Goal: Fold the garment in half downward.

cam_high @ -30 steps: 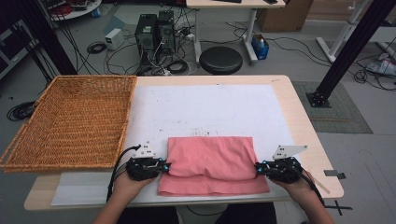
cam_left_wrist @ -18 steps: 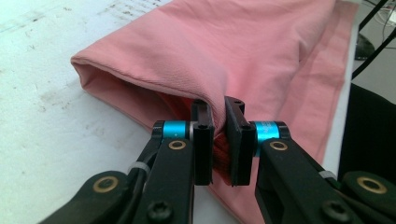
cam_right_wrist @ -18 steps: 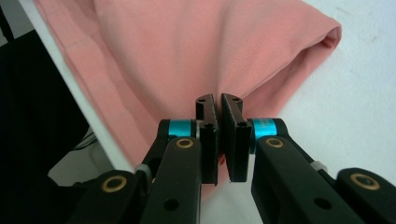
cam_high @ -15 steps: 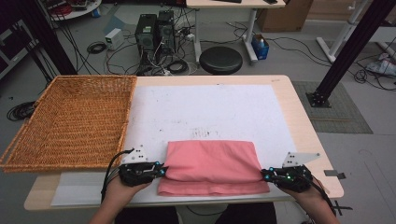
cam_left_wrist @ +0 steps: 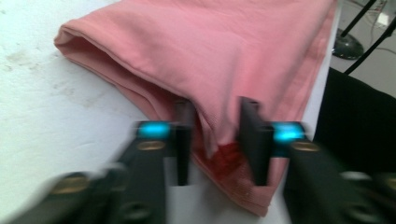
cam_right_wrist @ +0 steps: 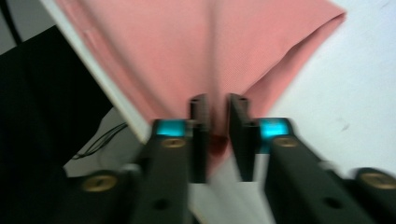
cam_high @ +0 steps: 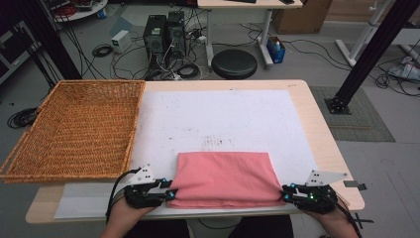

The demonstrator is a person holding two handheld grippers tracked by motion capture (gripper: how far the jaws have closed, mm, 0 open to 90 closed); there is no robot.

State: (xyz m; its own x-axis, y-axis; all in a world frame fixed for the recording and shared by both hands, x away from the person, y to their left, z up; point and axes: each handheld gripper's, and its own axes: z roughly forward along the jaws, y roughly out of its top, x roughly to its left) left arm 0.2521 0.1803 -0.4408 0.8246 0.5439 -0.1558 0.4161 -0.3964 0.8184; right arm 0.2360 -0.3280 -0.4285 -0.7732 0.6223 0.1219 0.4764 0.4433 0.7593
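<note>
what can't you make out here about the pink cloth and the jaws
- Pink cloth: layer count unclear in the high view; the top fold covers the rest.
- Left gripper, left gripper view: motion blur; jaws just opened, cloth edge between them, contact unclear.
- Right gripper, right gripper view: the same blur, jaws just opened.

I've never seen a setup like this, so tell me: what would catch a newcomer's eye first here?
Most striking is the folded pink cloth lying at the near edge of the table. A hand-held left gripper and right gripper sit at its two near corners, their jaws just opened with the cloth's edge loose between them. To the left, a big wicker basket overhangs the table.
</note>
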